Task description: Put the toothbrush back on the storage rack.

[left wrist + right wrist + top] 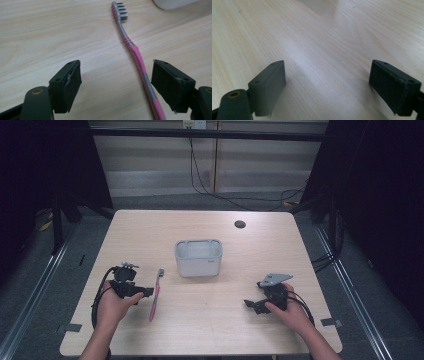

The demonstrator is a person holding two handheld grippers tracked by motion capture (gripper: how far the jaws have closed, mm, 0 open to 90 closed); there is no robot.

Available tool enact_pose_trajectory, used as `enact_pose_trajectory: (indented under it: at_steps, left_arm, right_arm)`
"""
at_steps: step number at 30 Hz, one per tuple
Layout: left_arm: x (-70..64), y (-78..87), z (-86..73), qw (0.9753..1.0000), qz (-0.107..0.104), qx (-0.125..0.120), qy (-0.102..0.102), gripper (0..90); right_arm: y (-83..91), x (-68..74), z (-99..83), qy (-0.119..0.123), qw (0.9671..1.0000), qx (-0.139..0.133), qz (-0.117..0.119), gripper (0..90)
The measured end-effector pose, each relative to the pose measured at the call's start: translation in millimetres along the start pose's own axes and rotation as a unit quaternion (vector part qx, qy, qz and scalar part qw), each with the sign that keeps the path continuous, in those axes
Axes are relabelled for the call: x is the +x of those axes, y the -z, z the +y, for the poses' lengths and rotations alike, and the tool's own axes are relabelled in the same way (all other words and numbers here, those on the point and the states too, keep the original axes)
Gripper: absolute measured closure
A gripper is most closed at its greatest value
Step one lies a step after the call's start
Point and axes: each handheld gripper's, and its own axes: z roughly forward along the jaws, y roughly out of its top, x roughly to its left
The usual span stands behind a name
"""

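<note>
Both forearms come in at the near edge of the wooden table [210, 320], each hand holding a gripper. Spread wide and empty, the left gripper [116, 82] hovers low over a pink and grey toothbrush [136, 56], whose handle runs between its jaws, close to the right-hand one but not pinched. That toothbrush [155, 295] lies flat, bristle head pointing toward a white rectangular tub [198, 257] at the table's middle. Well apart to the right, the right gripper [327, 85] also stands wide open over bare wood, holding nothing.
</note>
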Motion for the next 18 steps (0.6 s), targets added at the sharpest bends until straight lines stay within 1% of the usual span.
enact_pose_trajectory:
  at_steps: [1, 2, 3, 5, 7, 8, 10, 14, 15, 17, 18]
  left_arm:
    - [0.5, 0.8, 1.8, 1.0, -0.002, 0.006, -0.003, 23.8]
    - [-0.3, 0.4, 3.2, 1.0, -0.003, 0.004, 0.001, 23.8]
    - [-0.8, 0.1, 4.5, 1.0, -0.003, 0.001, 0.001, 23.8]
    - [-1.3, -0.1, 6.9, 1.0, -0.006, 0.007, -0.002, 23.8]
    - [-2.1, -1.2, 8.8, 1.0, -0.005, 0.006, 0.0, 23.8]
    - [-2.1, -1.3, 10.0, 0.9999, -0.007, 0.011, -0.002, 23.9]
    - [-3.2, -2.9, 11.9, 0.9999, -0.005, 0.012, 0.001, 23.8]
    - [-5.1, -4.8, 16.8, 0.9998, -0.007, 0.021, -0.003, 23.9]
    - [-5.2, -5.2, 17.8, 0.9997, -0.008, 0.022, -0.005, 23.9]
    - [-5.9, -5.6, 19.5, 0.9998, -0.009, 0.02, 0.0, 24.0]
    - [-5.6, -5.4, 20.6, 0.9997, -0.009, 0.021, -0.003, 24.0]
  right_arm:
    - [0.0, 0.0, 0.0, 0.0, 1.0, 0.0, 0.0, 13.2]
    - [0.0, 0.1, 0.0, 0.0, 1.0, 0.0, 0.0, 13.2]
    - [0.0, 0.0, 0.0, 0.0, 1.0, 0.0, 0.0, 13.2]
    - [0.0, 0.0, 0.0, 0.0, 1.0, 0.0, 0.0, 13.2]
    - [0.0, 0.0, 0.0, 0.0, 1.0, 0.0, 0.0, 13.2]
    - [0.0, 0.0, 0.0, 0.0, 1.0, 0.0, 0.0, 13.2]
    - [0.0, 0.0, 0.0, 0.0, 1.0, 0.0, 0.0, 13.2]
    - [0.0, 0.0, 0.0, 0.0, 1.0, 0.0, 0.0, 13.2]
    - [0.0, 0.0, 0.0, 0.0, 1.0, 0.0, 0.0, 13.2]
    - [0.0, 0.0, 0.0, 0.0, 1.0, 0.0, 0.0, 13.2]
    - [0.0, 0.0, 0.0, 0.0, 1.0, 0.0, 0.0, 13.2]
